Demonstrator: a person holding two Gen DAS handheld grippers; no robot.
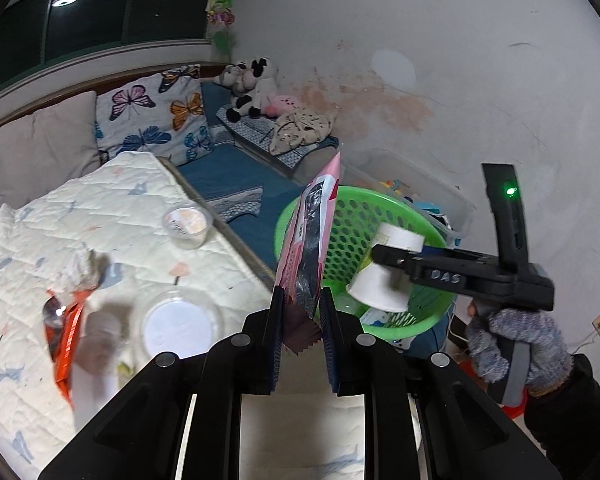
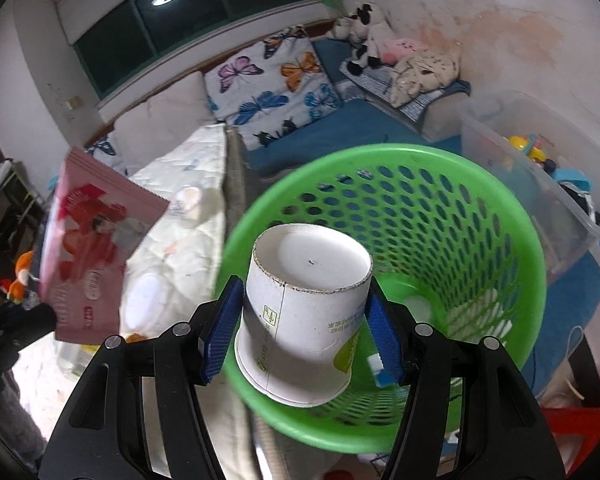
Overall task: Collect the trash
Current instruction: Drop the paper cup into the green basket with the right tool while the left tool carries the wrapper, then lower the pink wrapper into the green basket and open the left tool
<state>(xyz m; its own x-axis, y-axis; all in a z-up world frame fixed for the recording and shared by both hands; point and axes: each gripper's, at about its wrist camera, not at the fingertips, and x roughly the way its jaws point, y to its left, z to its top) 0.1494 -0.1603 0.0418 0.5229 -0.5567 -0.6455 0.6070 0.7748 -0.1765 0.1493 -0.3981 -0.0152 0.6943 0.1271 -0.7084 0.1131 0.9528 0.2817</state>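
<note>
My right gripper (image 2: 300, 332) has its jaws clamped on the sides of a white paper cup (image 2: 306, 308), bottom end facing the camera, mouth tilted down toward me. In the right wrist view the cup sits centre frame, over the near rim of the green basket (image 2: 512, 248). My left gripper (image 1: 300, 320) is pinched nearly closed on the bottom edge of a flat pink wrapper (image 1: 314, 224), which stands upright just left of the basket in the left wrist view.

The cup worries me first. It hangs over the near rim rather than the middle of the basket, so if I let go here it could strike the rim and bounce out onto the floor. The grip is only on the smooth tapered wall, and squeezing harder would likely crush it rather than secure it.

The wrapper is light and tall, held by one thin edge. I judge it could flutter sideways on release and land on the blue mat (image 1: 236, 172) beside the basket, or catch on my right gripper, which lies close to it at centre right of the left wrist view.

More trash waits on the quilted surface (image 1: 112, 208) at lower left: two clear lidded tubs (image 1: 188, 222), an orange packet (image 1: 64, 320) and a crumpled tissue (image 1: 80, 266). A careless swing back could knock those off.
</note>
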